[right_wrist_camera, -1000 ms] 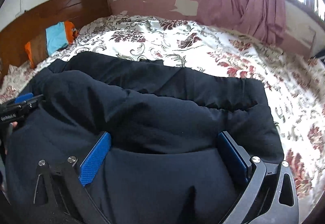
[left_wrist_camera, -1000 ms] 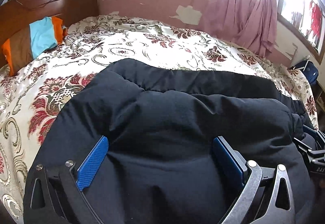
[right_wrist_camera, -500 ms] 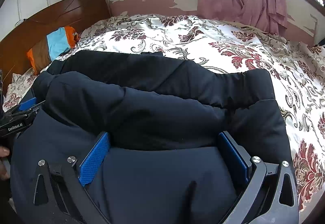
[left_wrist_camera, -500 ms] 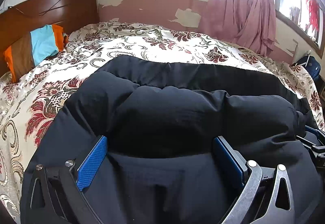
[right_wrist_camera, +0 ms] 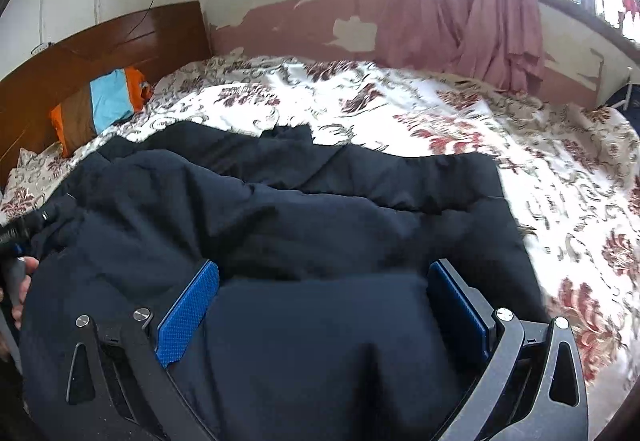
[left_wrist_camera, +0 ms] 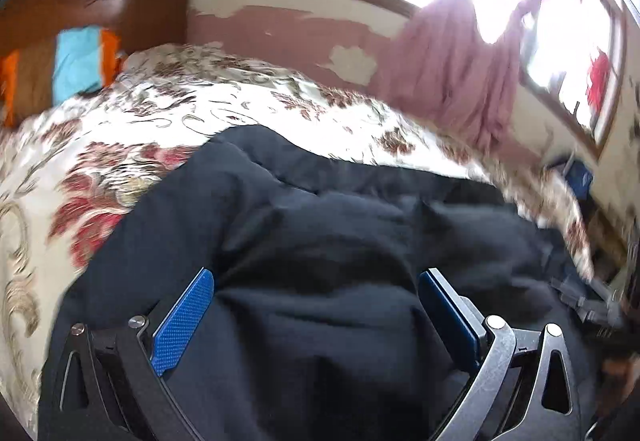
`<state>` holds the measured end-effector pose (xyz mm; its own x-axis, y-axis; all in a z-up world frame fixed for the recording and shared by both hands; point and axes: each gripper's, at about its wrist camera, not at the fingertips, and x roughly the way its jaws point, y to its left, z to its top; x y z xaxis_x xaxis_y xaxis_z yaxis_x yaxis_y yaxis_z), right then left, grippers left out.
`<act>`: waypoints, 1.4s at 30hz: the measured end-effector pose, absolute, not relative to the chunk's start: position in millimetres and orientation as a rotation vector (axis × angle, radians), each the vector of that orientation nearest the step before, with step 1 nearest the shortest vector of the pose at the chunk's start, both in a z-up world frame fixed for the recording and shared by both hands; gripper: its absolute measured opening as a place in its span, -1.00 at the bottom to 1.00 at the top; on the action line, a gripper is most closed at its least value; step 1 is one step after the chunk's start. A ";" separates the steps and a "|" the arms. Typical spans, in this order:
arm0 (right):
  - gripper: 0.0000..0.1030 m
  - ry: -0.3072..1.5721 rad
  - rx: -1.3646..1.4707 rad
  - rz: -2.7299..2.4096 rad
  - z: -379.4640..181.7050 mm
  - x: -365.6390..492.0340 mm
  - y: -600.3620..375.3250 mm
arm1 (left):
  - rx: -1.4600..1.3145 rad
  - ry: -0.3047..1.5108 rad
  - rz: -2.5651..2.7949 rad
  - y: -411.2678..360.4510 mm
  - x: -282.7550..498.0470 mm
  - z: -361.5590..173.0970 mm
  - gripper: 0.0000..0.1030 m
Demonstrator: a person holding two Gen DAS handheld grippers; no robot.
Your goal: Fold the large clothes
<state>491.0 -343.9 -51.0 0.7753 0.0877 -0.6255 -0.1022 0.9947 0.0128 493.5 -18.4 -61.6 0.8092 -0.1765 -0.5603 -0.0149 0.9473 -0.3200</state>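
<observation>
My jacket (right_wrist_camera: 280, 225) lies on the bed (right_wrist_camera: 460, 129), pillow (right_wrist_camera: 100, 105) far left against the headboard (right_wrist_camera: 100, 41), curtain (right_wrist_camera: 460, 9) behind

Left tongs (left_wrist_camera: 316, 281) spread wide over dark padded coat (left_wrist_camera: 340, 241), floral bedspread (left_wrist_camera: 120, 129), motion blur

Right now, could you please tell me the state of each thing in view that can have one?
Left gripper: open, fingers astride a mound of jacket fabric.
Right gripper: open, likewise astride the fabric.
Black jacket: bunched and partly folded on the bed.
Pink curtains: gathered aside, window uncovered.
Striped pillow: leaning against the headboard.
Floral bedspread: spread, slightly rumpled.
</observation>
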 end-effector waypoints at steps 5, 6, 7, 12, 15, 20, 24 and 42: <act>0.98 0.684 0.069 0.043 -38.3 456.5 -384.7 | -0.347 0.669 0.004 10.0 470.4 -43.7 1.00; 0.98 0.690 0.091 0.024 -37.6 448.1 -396.9 | -0.329 0.690 0.027 15.9 467.9 -44.3 1.00; 0.98 0.699 0.106 0.011 -38.9 443.8 -405.4 | -0.313 0.708 0.046 23.6 463.9 -46.6 1.00; 0.98 0.822 0.219 -0.024 -65.6 433.4 -453.4 | -0.454 0.810 0.074 82.6 449.6 -76.6 0.99; 0.98 0.877 0.364 0.057 -89.1 437.5 -478.3 | -0.525 0.857 0.014 102.3 455.3 -91.6 0.99; 0.98 0.913 0.613 0.214 -129.6 448.5 -503.5 | -0.466 0.912 -0.136 98.7 468.3 -106.0 1.00; 0.99 0.878 0.668 0.249 -137.6 444.5 -506.3 | -0.443 0.934 -0.268 96.0 476.7 -108.6 0.99; -0.32 0.864 0.581 0.319 -88.8 410.4 -438.6 | -0.541 0.947 -0.346 62.4 478.9 -98.2 -0.51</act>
